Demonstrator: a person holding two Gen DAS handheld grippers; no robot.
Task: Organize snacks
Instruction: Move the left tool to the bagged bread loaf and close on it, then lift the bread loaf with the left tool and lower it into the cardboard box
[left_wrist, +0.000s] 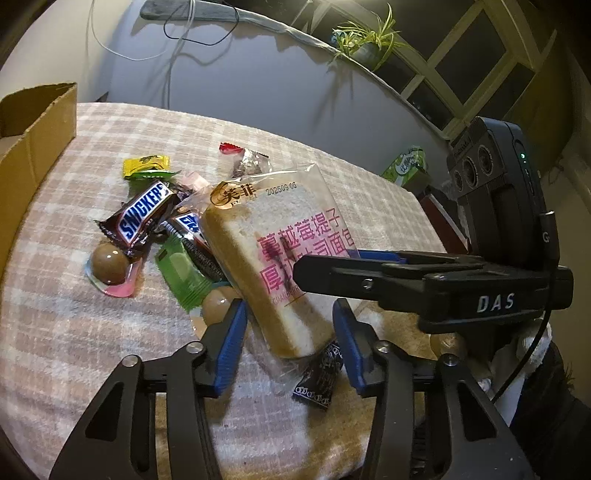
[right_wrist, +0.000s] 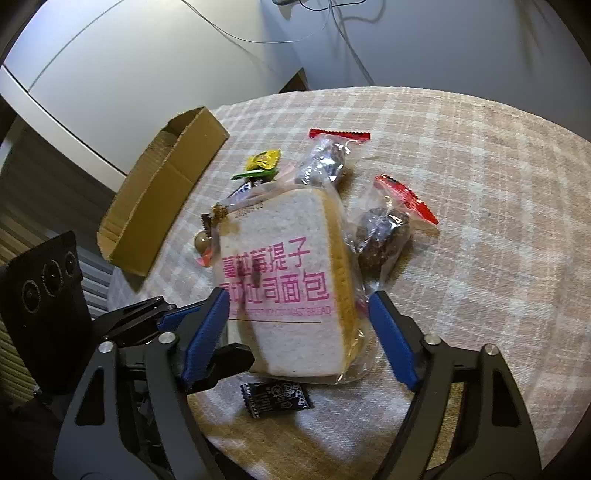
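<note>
Cardboard box (right_wrist: 162, 184) sits empty at the tabletop's (right_wrist: 480, 184) edge, so sorting has barely begun. Both tools straddle the bread (right_wrist: 288, 280), which leans on the snack pile: left tool (left_wrist: 290, 347) and right tool (right_wrist: 299, 332) unclenched, pads not yet pressing. Everything else waits loose.

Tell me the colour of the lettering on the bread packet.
Pink on the bread packet, clearest in the right wrist view.

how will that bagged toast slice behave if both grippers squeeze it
The bagged toast slice is thick soft bread, so it will probably squash. Its clear wrapper looks glossy and loose at the ends, likely slippery. It seems light.
</note>
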